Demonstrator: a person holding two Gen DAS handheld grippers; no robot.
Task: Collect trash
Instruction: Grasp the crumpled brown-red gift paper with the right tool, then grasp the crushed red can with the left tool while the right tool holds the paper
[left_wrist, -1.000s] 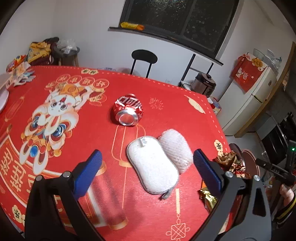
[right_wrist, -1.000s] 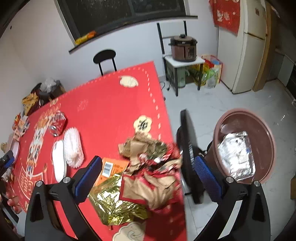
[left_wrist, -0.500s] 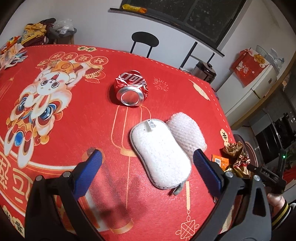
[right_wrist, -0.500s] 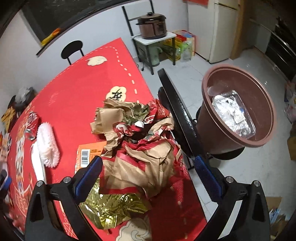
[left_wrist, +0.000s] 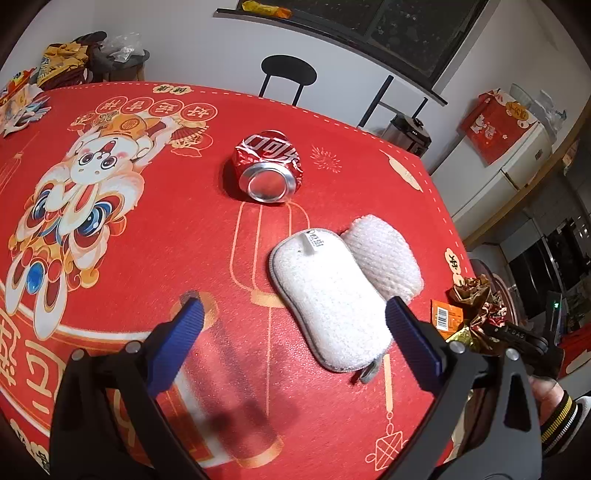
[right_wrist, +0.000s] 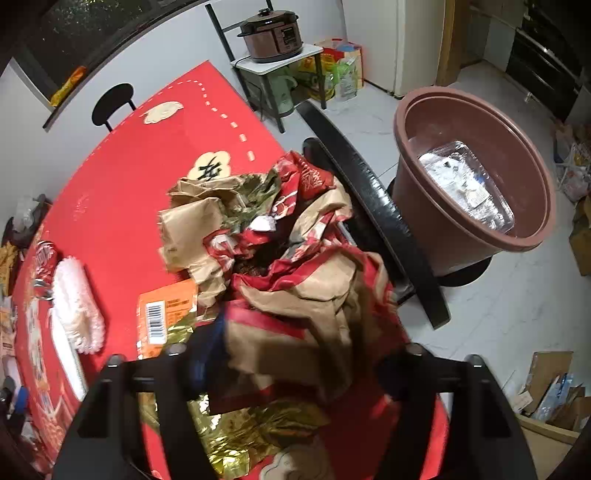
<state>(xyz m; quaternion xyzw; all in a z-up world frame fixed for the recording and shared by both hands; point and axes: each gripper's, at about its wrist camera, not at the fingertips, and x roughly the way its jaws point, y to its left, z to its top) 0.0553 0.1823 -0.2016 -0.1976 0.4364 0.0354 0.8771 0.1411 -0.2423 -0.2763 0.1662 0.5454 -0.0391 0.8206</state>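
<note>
sponge (left_wrist: 332, 299): 2 (overlapping); crushed can (left_wrist: 269, 170): 1; bin (right_wrist: 436, 236): 1

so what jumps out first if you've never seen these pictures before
The crumpled heap of red, brown and gold wrapping paper near the table's edge dominates, with the right tongs closing in on it, their tips hidden in the paper. Beyond the edge stands a large brown tub on the floor holding a clear plastic tray. In the left view, a crushed red can lies on the red tablecloth beyond two white pads.
</note>
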